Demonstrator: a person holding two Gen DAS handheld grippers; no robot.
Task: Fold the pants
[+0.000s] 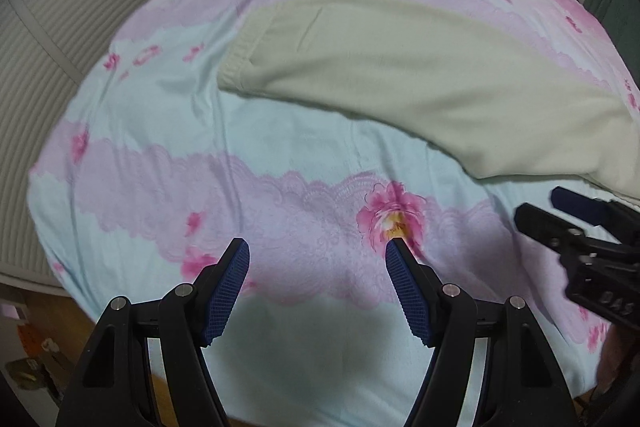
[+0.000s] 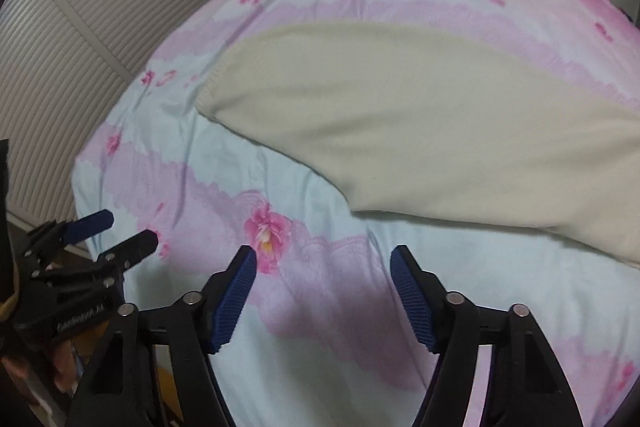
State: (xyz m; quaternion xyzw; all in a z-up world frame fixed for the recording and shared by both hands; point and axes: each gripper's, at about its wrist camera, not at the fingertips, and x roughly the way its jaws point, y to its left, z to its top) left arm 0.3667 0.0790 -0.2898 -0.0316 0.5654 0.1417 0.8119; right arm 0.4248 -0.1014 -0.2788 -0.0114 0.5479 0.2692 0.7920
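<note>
Blue-padded fingers of your left gripper (image 1: 318,247) spread wide over the floral bedsheet (image 1: 168,131), holding nothing, touching nothing. Your right gripper (image 2: 323,253) likewise: wide, unloaded, above the sheet. Cream pants (image 2: 420,123) lie flat ahead of both, apparently already doubled leg on leg, long axis running from the ribbed waistband (image 1: 236,67) at far left down to the right, leg end out of frame. Nearest edge sits closer to your right gripper; waistband lies forward-left of your left. Judgement: 2 ends, 1 gripper each, then fold along the length.
</note>
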